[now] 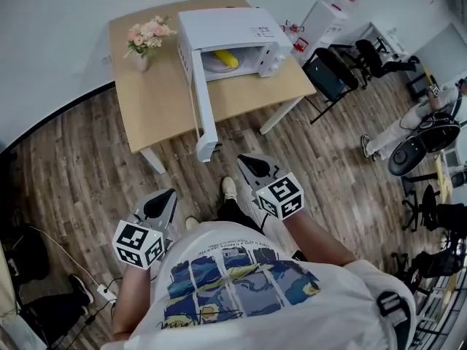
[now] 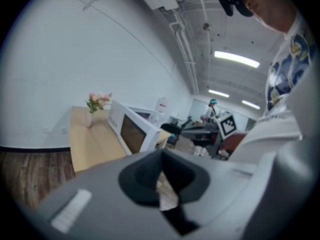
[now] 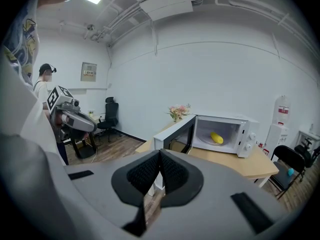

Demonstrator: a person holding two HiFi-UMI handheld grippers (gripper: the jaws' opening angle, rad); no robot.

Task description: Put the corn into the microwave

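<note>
The yellow corn (image 1: 225, 58) lies on a plate inside the white microwave (image 1: 233, 28), whose door (image 1: 202, 108) hangs wide open over the table's front edge. In the right gripper view the corn (image 3: 216, 137) shows in the lit cavity. Both grippers are held close to my body, well short of the table. My left gripper (image 1: 162, 204) is shut and empty, its pads (image 2: 161, 154) meeting at the tip. My right gripper (image 1: 252, 165) is also shut with nothing between its jaws (image 3: 160, 154) and points toward the microwave (image 3: 235, 124).
A light wooden table (image 1: 157, 100) carries the microwave and a vase of pink flowers (image 1: 146, 39). A black chair (image 1: 328, 75) stands at its right end. A seated person (image 1: 408, 122) and office chairs fill the far right. Cables and a power strip (image 1: 102, 292) lie at the lower left.
</note>
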